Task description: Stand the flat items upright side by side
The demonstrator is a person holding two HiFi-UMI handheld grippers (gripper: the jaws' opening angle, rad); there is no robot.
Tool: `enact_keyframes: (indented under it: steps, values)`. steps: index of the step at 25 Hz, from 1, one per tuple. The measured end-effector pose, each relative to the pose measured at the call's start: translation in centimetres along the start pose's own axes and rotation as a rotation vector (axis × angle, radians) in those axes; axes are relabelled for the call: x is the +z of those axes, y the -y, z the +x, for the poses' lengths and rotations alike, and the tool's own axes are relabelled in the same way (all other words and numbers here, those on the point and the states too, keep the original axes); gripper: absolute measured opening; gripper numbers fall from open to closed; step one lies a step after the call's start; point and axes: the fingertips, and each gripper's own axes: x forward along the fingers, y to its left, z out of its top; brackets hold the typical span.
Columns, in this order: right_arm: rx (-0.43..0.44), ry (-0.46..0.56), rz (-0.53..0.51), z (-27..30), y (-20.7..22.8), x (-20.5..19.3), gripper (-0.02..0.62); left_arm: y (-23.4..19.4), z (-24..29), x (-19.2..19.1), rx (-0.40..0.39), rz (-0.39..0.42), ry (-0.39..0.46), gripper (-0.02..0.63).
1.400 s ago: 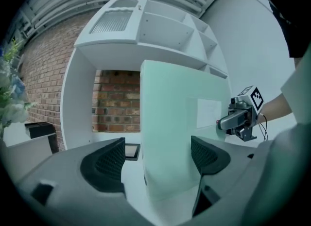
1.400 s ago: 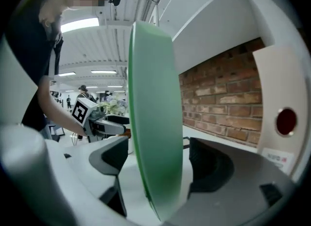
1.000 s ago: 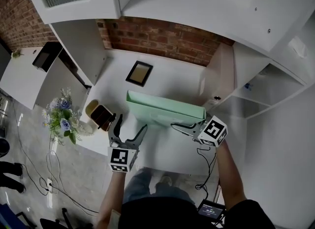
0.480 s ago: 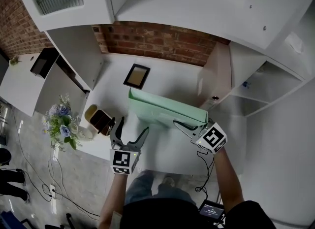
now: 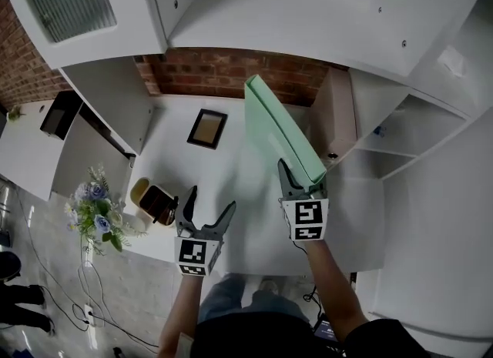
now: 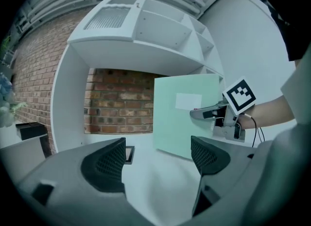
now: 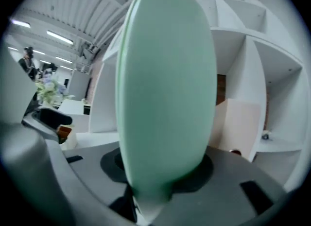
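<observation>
A large pale green folder stands on edge above the white desk, running from my right gripper toward the brick wall. My right gripper is shut on its near lower corner; its jaws have just been closing with the folder between them. The right gripper view is filled by the folder, pinched at the jaws. My left gripper hovers open and empty over the desk's front. From its view the folder's face shows. A dark picture frame lies flat farther back.
A beige board stands upright against the alcove's right wall. A brown box and a flower bunch sit at the desk's left end. White shelf compartments open to the right; the brick wall closes the back.
The right gripper swung the green folder from lying crosswise over the desk to pointing at the back wall, and shifted left. The left gripper stayed about where it was.
</observation>
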Motion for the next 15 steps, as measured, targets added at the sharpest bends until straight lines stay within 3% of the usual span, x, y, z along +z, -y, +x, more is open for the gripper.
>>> enact_keyframes:
  steps: [7,15]
  values:
    - [-0.394,-0.069,0.151,2.1,3.6,-0.5,0.169,-1.3,1.0,-0.5,-0.037,-0.013,-0.007,0.390]
    - [-0.641,-0.162,0.266,4.0,6.2,-2.9,0.172,-2.6,2.0,-1.2,-0.077,-0.027,-0.020,0.390]
